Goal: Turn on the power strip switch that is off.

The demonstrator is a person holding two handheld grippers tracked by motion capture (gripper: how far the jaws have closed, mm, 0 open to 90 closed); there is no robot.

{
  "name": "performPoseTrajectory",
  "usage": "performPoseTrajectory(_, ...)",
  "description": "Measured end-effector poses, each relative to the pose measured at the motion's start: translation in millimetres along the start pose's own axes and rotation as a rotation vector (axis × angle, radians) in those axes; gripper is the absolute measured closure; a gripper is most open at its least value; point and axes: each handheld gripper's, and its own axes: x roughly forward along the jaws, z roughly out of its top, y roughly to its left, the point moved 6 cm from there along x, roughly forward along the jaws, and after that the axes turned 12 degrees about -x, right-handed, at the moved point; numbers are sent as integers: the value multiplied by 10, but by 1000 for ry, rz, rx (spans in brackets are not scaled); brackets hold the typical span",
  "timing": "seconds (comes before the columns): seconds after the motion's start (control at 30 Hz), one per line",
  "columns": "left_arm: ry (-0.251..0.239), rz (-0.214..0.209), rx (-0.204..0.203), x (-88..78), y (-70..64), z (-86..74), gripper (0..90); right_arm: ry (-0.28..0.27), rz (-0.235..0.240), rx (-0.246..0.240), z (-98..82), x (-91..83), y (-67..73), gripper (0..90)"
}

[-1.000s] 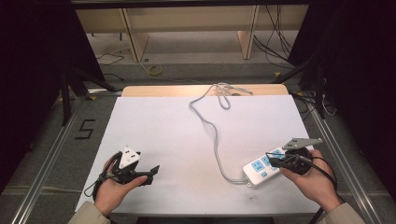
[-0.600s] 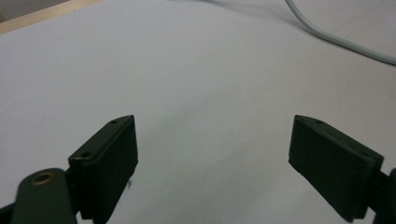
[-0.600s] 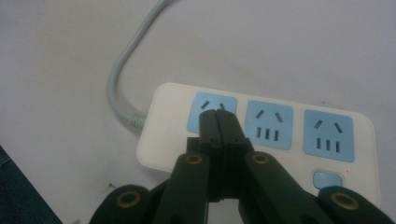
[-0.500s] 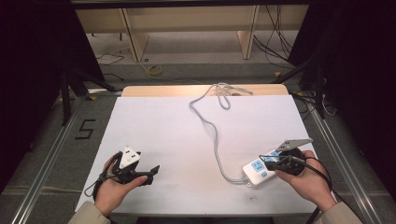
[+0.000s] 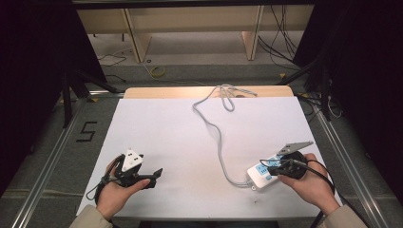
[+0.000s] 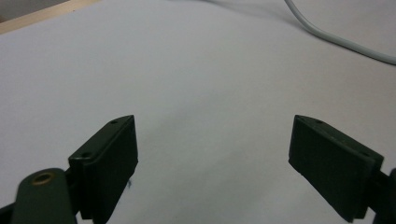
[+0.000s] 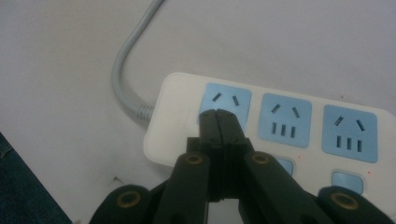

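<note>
Right gripper view: right gripper (image 7: pixel 218 116) jaws pressed together, nothing between, tips over power strip (image 7: pixel 299 119) first blue socket; left gripper (image 6: pixel 215 154) jaws wide apart, holding nothing, grey cord (image 6: pixel 336 39) beyond them

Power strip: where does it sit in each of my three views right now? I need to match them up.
High view: power strip at lower right, under the right gripper.
Left gripper view: not in it.
Right gripper view: power strip fills centre-right, past the closed jaw tips.
Shared landmark: its grey cable, at upper right in the left gripper view and upper left in the right gripper view.
</note>
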Motion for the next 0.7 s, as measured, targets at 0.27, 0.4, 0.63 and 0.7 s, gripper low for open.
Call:
performPoseTrajectory(0.27, 1, 1, 2, 0, -1, 0, 152, 23, 6, -4, -4, 24, 15, 900)
performPoseTrajectory(0.4, 1, 1, 4, 1, -1, 1, 152, 38, 13, -6, -6, 37, 26, 900)
performPoseTrajectory(0.63, 0, 0, 4, 2, -4, 3, 152, 56, 20, -10, -7, 63, 40, 900)
performPoseTrajectory(0.7, 0, 0, 4, 3, -4, 3, 152, 61, 22, -13, -10, 74, 42, 900)
